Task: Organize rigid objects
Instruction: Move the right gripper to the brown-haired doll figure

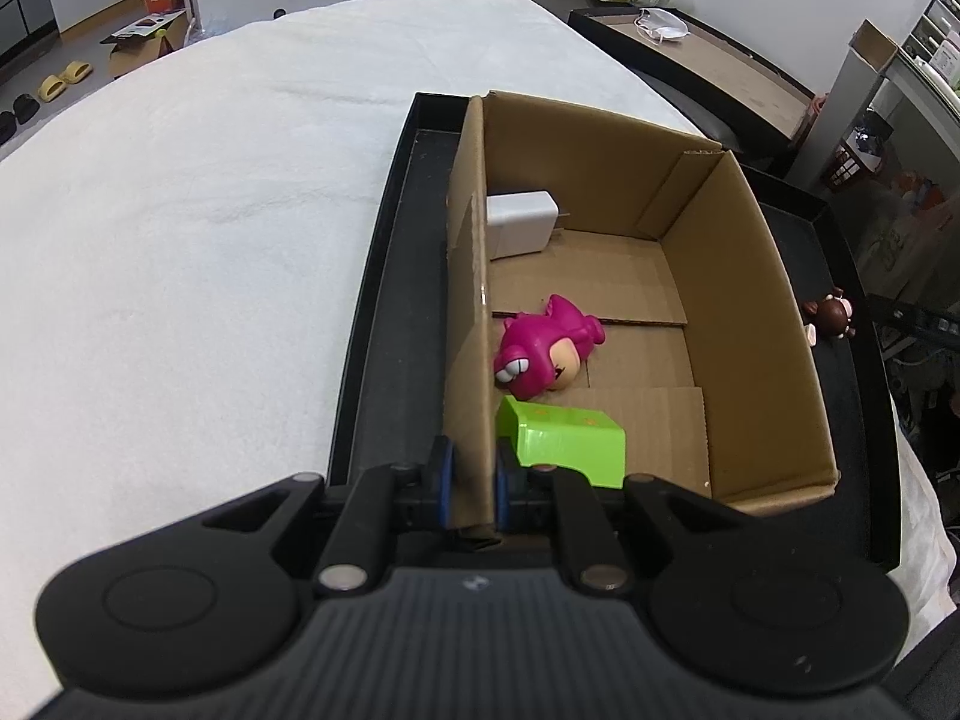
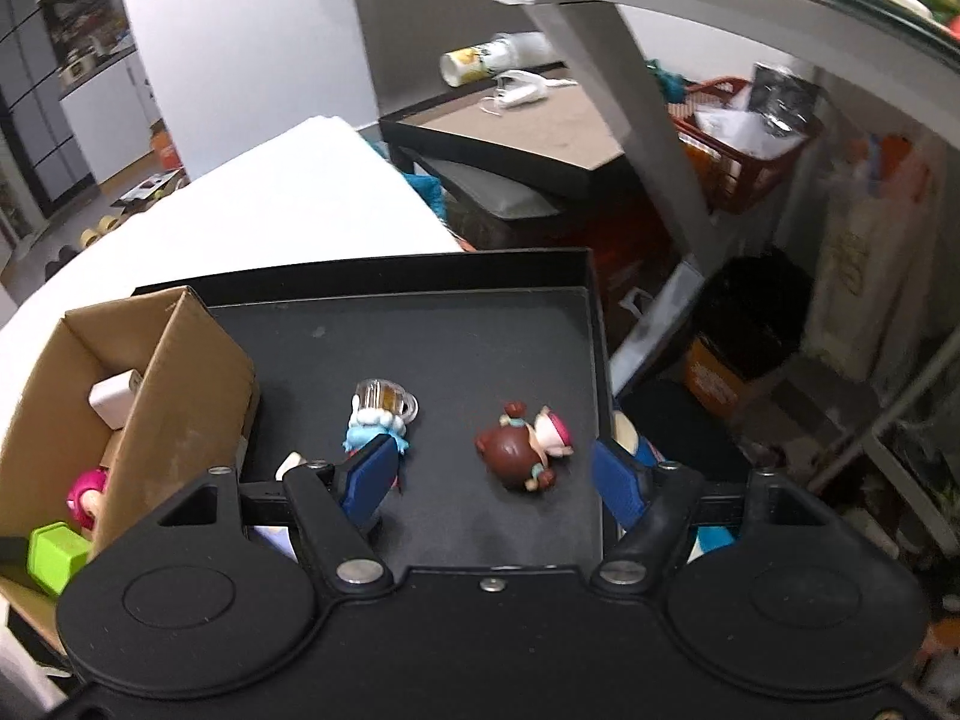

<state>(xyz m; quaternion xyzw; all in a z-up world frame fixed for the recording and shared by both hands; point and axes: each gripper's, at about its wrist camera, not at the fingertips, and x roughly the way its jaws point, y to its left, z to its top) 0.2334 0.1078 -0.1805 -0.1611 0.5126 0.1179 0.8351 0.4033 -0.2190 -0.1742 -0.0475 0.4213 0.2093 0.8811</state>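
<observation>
A cardboard box [image 1: 744, 300] sits in a black tray [image 1: 384, 312]. My left gripper [image 1: 474, 480] is shut on the box's left wall. Inside lie a pink figurine [image 1: 546, 351], a green block [image 1: 564, 438] and a white charger [image 1: 519, 222]. My right gripper [image 2: 498, 480] is open above the tray [image 2: 456, 348], with a brown-haired figurine [image 2: 525, 447] lying between its fingers. A blue figurine with a beer mug [image 2: 381, 414] lies by the left finger [image 2: 369, 480]. The box [image 2: 174, 414] also shows at the left in the right wrist view.
The tray rests on a white cloth-covered table [image 1: 180, 240]. The brown figurine [image 1: 831, 315] shows right of the box in the left wrist view. Beyond the tray's right edge are a low table [image 2: 528, 120], a red basket [image 2: 744, 144] and floor clutter.
</observation>
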